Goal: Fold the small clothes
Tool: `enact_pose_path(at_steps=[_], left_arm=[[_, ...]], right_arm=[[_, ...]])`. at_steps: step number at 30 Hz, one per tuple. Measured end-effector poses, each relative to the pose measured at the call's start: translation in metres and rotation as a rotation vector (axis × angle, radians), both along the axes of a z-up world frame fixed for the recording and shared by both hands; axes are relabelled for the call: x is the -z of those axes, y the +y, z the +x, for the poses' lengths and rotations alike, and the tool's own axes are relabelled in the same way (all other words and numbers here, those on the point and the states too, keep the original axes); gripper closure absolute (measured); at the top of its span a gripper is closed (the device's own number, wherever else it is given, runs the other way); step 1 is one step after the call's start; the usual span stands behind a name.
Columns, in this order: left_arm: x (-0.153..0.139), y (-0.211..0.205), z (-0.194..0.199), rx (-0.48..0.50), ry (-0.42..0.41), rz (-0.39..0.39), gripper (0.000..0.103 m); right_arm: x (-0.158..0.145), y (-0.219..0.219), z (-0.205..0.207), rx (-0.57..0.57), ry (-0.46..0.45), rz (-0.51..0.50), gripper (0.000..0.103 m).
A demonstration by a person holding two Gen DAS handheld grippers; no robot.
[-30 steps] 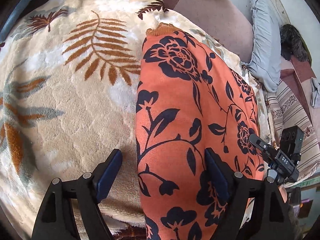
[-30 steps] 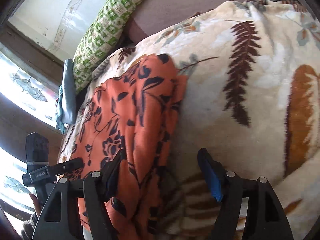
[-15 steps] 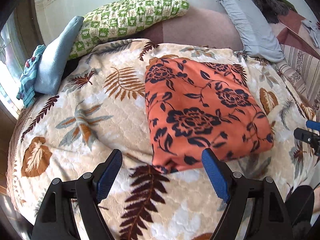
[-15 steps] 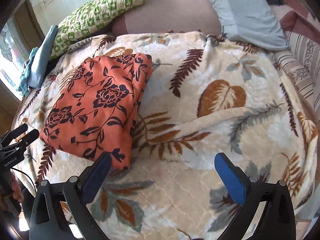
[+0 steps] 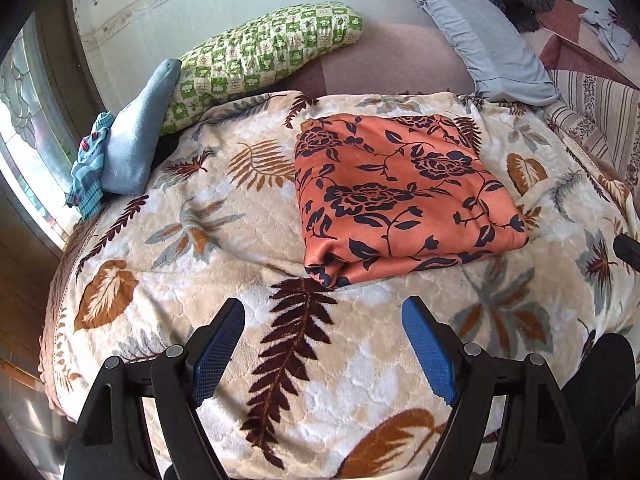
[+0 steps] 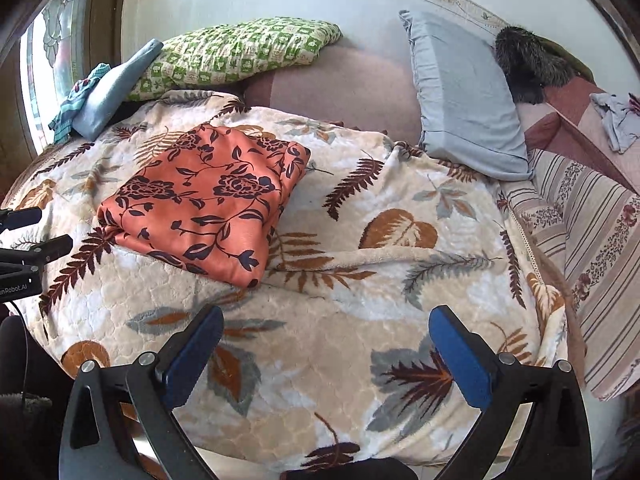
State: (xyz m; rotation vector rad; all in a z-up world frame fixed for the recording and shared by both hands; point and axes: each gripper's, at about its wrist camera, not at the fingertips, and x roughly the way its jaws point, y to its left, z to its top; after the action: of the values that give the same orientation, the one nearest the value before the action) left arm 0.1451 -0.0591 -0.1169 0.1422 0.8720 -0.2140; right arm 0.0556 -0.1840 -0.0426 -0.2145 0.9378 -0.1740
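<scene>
An orange garment with dark blue flowers [image 5: 396, 192] lies folded into a thick rectangle on the leaf-patterned blanket [image 5: 200, 240]. It also shows in the right wrist view [image 6: 204, 204]. My left gripper [image 5: 324, 344] is open and empty, held back from the garment's near edge, above the blanket. My right gripper [image 6: 326, 352] is open and empty, to the right of the garment and nearer than it. The left gripper's body [image 6: 24, 248] shows at the left edge of the right wrist view.
A green checked pillow [image 5: 264, 52], a blue folded cloth [image 5: 136, 136] and a grey-blue pillow [image 6: 464, 96] lie at the back. A striped cover [image 6: 592, 240] lies on the right. A window [image 5: 24, 128] is on the left.
Both grippers have pulled back and up from the folded garment, letting it go. It now lies whole in view on the blanket.
</scene>
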Motion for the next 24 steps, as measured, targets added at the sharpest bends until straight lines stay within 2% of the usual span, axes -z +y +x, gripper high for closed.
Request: enact_pose_path(at_steps=[4, 8, 13, 24], left_arm=[[-0.006, -0.004, -0.009, 0.042, 0.005, -0.020, 0.023], [-0.009, -0.002, -0.011, 0.091, 0.056, -0.090, 0.023], [-0.013, 0.006, -0.005, 0.110, 0.105, -0.139, 0.023], [-0.022, -0.002, -0.010, 0.162, 0.085, -0.137, 0.023]], right_arm=[[-0.004, 0.001, -0.004, -0.010, -0.013, 0.002, 0.000], [-0.007, -0.001, -0.006, 0.001, -0.026, 0.004, 0.000], [-0.009, -0.008, -0.007, 0.022, -0.032, 0.013, 0.000], [-0.004, -0.013, -0.005, 0.046, -0.013, 0.023, 0.000]])
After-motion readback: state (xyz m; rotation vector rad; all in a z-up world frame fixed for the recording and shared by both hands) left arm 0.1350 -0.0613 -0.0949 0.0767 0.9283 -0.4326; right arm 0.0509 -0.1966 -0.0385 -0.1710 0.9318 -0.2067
